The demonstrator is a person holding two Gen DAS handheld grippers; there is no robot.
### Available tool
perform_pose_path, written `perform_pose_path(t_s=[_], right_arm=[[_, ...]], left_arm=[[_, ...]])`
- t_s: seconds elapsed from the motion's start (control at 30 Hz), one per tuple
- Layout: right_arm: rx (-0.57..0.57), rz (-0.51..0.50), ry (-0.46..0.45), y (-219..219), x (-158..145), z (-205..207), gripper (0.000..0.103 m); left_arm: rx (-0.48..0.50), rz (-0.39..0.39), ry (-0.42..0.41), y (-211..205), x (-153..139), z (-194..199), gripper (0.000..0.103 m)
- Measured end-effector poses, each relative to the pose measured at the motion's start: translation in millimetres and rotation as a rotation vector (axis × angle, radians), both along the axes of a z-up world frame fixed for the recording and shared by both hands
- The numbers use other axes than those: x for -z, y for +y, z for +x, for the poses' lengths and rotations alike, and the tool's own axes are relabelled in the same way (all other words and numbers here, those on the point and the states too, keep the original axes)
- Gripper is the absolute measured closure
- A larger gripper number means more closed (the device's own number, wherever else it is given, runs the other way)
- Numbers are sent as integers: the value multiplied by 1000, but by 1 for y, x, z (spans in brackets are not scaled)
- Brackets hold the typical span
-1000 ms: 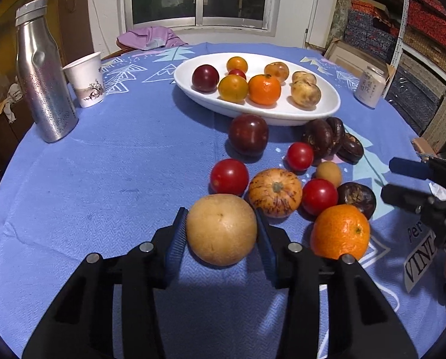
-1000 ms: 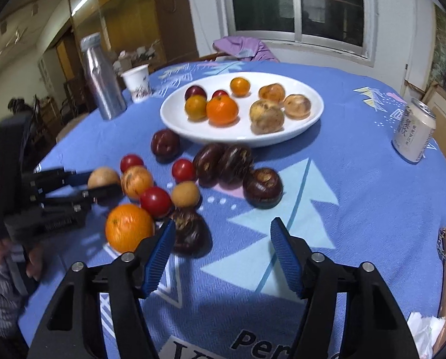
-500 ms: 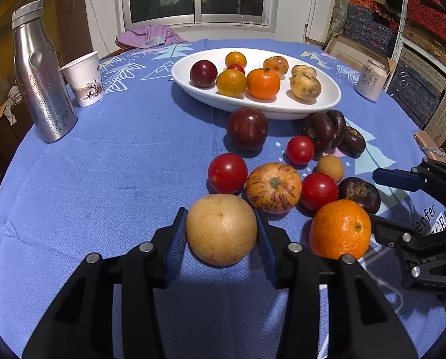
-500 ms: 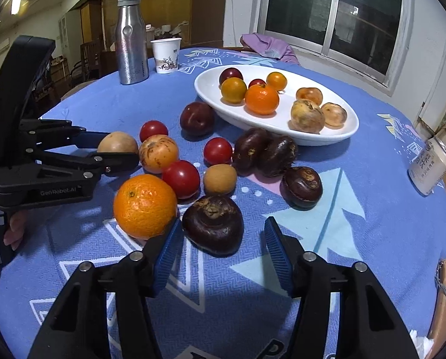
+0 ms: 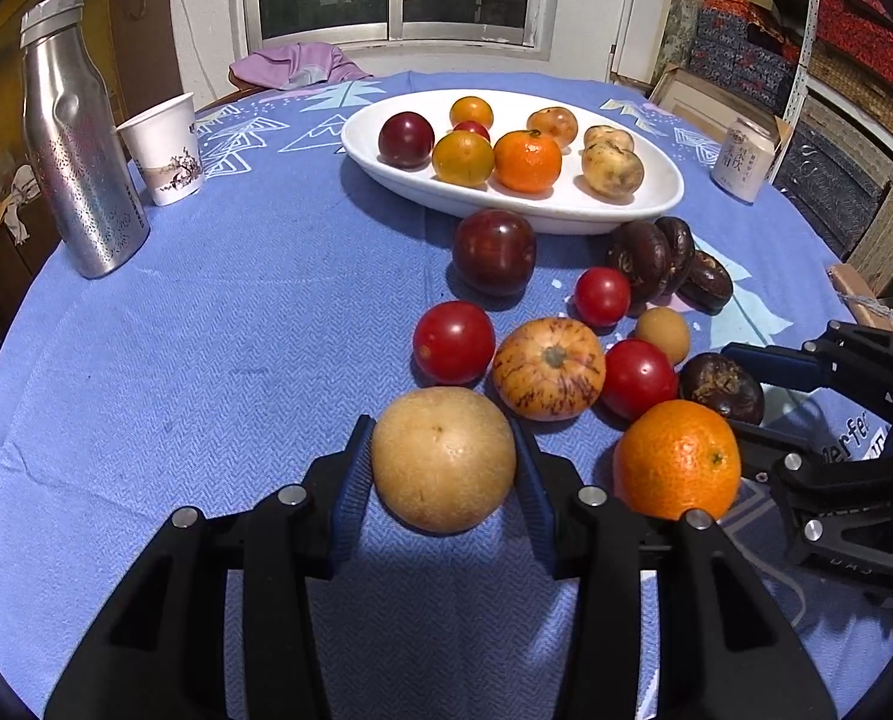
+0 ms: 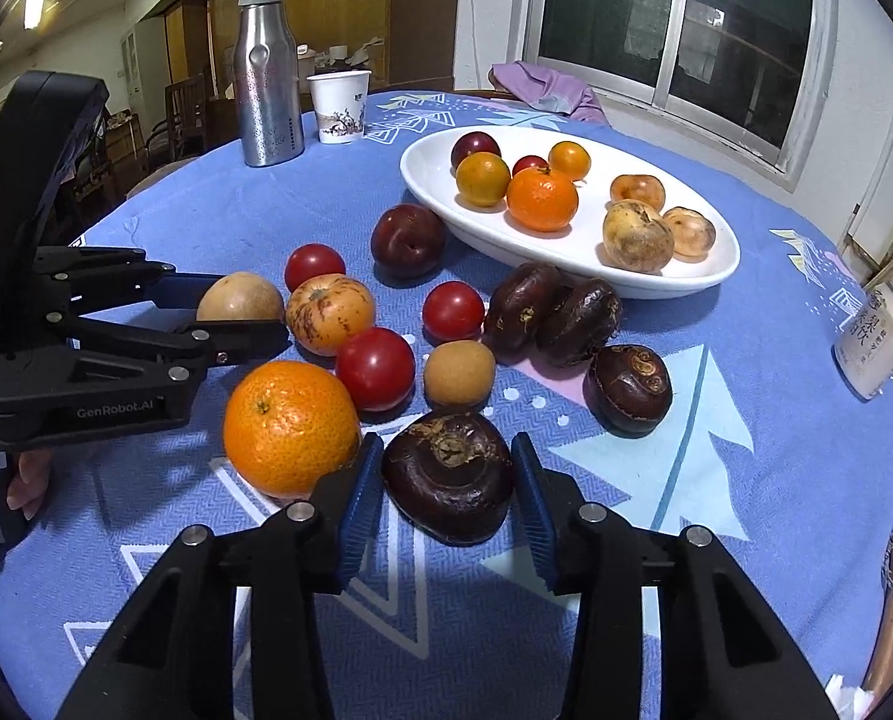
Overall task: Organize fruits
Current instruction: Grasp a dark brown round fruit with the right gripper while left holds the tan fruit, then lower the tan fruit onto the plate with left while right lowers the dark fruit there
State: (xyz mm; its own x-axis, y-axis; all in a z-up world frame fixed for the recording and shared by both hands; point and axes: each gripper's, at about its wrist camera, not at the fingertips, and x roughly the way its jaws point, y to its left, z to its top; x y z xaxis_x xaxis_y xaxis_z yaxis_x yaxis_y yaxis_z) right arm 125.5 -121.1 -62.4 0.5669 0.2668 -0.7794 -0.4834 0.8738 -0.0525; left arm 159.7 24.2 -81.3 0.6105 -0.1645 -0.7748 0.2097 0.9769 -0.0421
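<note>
The right gripper (image 6: 447, 483) has moved in since a second ago: its jaws now straddle a dark fruit (image 6: 448, 476), apart, not quite pinching. The left gripper (image 5: 443, 461) stays clamped on the pear (image 5: 443, 457) (both on the bench). The plate (image 6: 710, 276) comes next, I reckon.

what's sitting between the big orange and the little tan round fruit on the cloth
A red tomato lies between the big orange and the small tan fruit, touching the orange; the right wrist view shows it best.
</note>
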Motion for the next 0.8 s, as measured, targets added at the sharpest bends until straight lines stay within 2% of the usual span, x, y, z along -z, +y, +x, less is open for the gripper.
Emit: perform_pose_path(t_s=[0.13,0.3,0.57,0.8], right_arm=[[12,12,9,-4,1,1,59],[6,-19,22,0,5,2,58],[17,31,33,-8,1,2,59],[118,159,-67,-47,-37,2,59]], left_arm=[[-1,-23,-17,2,-4,-1,59],[-5,-16,-14,1,-3,-1,59],[-3,-23,-10,2,-2,-1,59],[6,-45,-69,1,-19,-7,59]])
